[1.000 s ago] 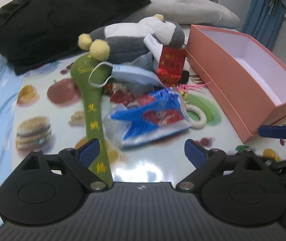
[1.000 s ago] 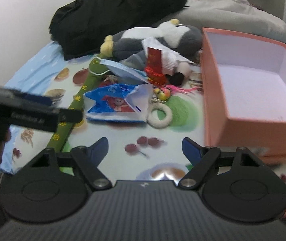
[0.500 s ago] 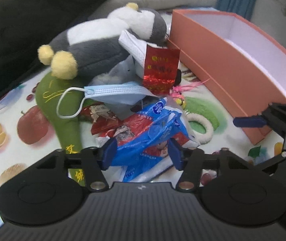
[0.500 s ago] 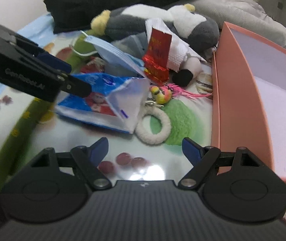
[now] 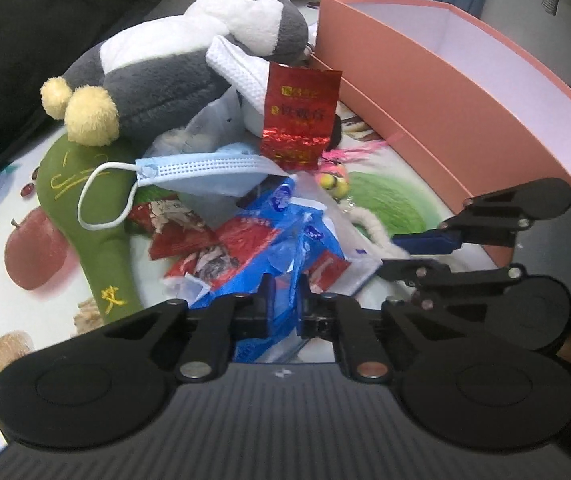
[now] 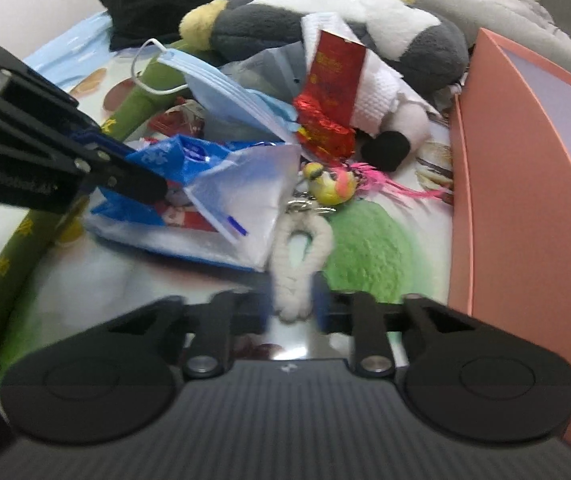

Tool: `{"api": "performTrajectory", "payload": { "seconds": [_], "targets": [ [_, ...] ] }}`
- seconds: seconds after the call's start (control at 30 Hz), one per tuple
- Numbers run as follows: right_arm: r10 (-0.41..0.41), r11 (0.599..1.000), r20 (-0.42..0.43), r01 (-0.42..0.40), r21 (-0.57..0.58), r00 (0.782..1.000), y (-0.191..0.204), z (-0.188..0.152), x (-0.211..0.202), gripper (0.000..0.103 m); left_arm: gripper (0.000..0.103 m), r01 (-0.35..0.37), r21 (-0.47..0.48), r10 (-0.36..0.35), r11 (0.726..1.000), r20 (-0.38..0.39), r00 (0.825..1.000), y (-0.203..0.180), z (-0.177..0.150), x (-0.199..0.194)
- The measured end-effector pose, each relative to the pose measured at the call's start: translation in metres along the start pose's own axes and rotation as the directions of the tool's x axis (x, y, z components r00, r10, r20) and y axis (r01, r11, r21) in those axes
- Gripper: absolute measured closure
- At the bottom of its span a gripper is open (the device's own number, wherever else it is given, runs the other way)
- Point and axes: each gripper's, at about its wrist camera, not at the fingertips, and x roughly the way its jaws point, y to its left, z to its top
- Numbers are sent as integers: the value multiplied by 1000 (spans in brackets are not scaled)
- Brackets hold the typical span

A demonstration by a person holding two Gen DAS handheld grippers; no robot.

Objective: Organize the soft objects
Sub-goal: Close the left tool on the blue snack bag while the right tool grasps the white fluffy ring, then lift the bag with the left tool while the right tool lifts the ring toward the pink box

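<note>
Gripping a blue bag [image 5: 285, 240], the left hand-held gripper [image 5: 283, 306] has just closed; the right hand-held gripper [image 6: 293, 304] pinches a white ring [image 6: 299, 256]. Lift both slowly toward the box [image 5: 465, 92].

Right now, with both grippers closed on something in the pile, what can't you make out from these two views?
- Pink box: floor hidden by its near wall in the left view, cut off by the edge in the right.
- White rope ring: right view blurred at the right gripper, so the grip is unclear.
- Blue plastic bag: contents hidden by crumpled film above the left gripper.
- Plush penguin: underside buried under the face mask.
</note>
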Motion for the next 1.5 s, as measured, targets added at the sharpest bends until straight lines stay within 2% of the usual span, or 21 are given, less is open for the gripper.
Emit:
{"api": "performTrajectory", "payload": {
  "seconds": [0.2, 0.37, 0.6, 0.7, 0.77, 0.83, 0.9, 1.03, 1.07, 1.1, 1.17, 1.2, 1.27, 1.37, 1.43, 1.5],
  "targets": [
    [4, 1000, 4, -4, -1, 1000, 5, 1, -18, 84, 96, -7, -109, 9, 994, 17, 1000, -11, -12, -19],
    [10, 1000, -3, -10, 7, 1000, 10, -6, -36, 84, 97, -25, -254, 38, 967, 46, 998, -23, -29, -35],
    [22, 999, -21, -21, 38, 1000, 15, -33, -59, 84, 97, -46, -471, 94, 881, 79, 992, -38, -59, -58],
    [39, 995, -43, -35, 93, 998, 9, -44, -67, 84, 97, -43, -523, 108, 851, 96, 989, -43, -68, -64],
    [43, 995, -44, -38, 96, 998, 9, -50, -73, 84, 97, -23, -573, 99, 819, 102, 990, -45, -76, -64],
    [50, 993, -60, -43, 109, 997, 8, -57, -74, 82, 97, -20, -592, 101, 805, 105, 989, -47, -83, -64],
    [66, 990, -73, -56, 129, 995, 7, -62, -74, 77, 97, -16, -617, 105, 787, 108, 989, -47, -89, -62],
    [124, 973, -74, -106, 207, 990, -3, -67, -74, 63, 91, -41, -611, 129, 791, 100, 987, -49, -96, -59],
    [132, 968, -68, -114, 222, 989, -5, -68, -75, 58, 83, -36, -616, 127, 787, 105, 986, -48, -98, -58],
    [131, 967, -59, -114, 229, 990, -6, -67, -75, 52, 70, -23, -624, 119, 781, 112, 987, -46, -100, -58],
    [113, 969, -29, -103, 225, 993, -7, -65, -77, 50, 56, -5, -632, 112, 775, 129, 985, -44, -103, -58],
    [103, 970, -19, -97, 221, 994, -7, -65, -76, 50, 52, 12, -635, 102, 773, 142, 985, -44, -104, -58],
    [82, 975, -17, -76, 208, 997, -5, -62, -72, 50, 52, -5, -629, 117, 778, 136, 984, -45, -104, -58],
    [68, 973, 10, -69, 219, 998, -7, -58, -68, 50, 51, -74, -586, 171, 807, 113, 979, -54, -102, -57],
    [64, 976, 8, -65, 208, 998, -6, -57, -61, 50, 51, -74, -585, 178, 808, 122, 976, -57, -103, -57],
    [60, 980, 7, -61, 189, 998, -4, -57, -54, 50, 51, -105, -585, 204, 804, 105, 973, -60, -105, -54]
  ]
}}
